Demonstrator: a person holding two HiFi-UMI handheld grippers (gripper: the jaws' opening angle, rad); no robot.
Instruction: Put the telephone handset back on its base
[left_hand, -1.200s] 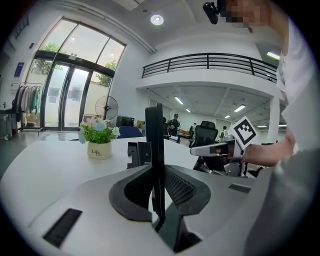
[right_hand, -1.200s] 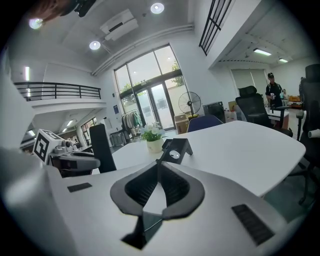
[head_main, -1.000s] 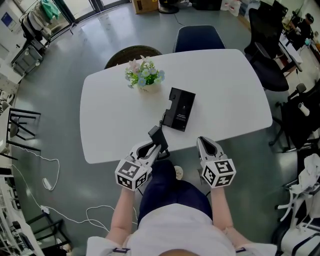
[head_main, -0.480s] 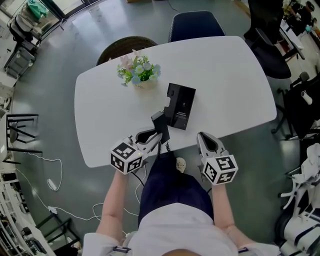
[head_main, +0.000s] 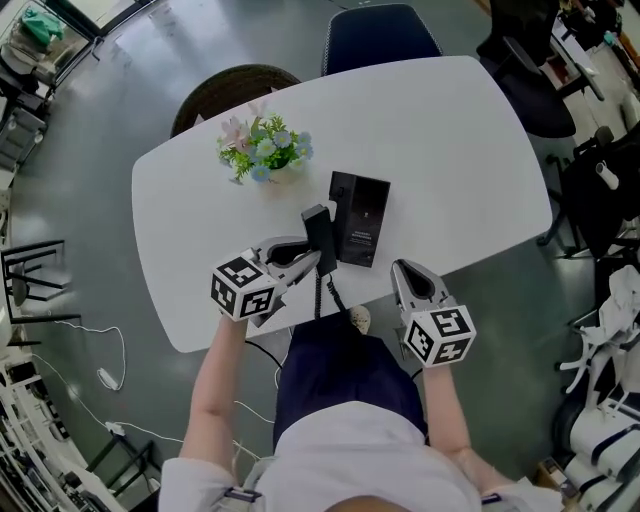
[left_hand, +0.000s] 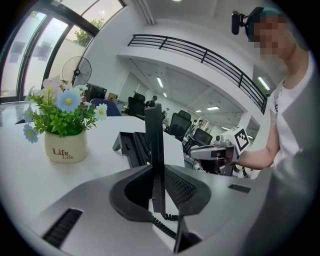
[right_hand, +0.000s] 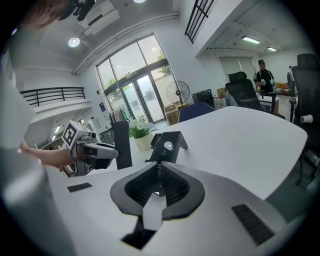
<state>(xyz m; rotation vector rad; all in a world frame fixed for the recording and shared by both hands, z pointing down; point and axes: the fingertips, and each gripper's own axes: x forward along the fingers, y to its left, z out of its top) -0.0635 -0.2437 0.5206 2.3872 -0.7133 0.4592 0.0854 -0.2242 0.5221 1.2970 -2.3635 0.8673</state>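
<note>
The left claw (left_hand: 157, 176) grips the black handset (left_hand: 154, 142) upright, its coiled cord (left_hand: 161, 224) trailing below. Beyond it, the base (left_hand: 131, 148) sits on the white worktop (left_hand: 27, 182), with a flower pot (left_hand: 63, 146) at left.

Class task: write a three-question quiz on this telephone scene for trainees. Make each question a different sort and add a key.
1. Multiple choice: what does the left gripper hold? A the handset; B a mug; C nothing.
2. True or false: the right gripper also grips the handset.
3. Fill in: in the head view, the flower pot stands to the ____ of the base.
Key: 1 A; 2 false; 3 left.
</note>
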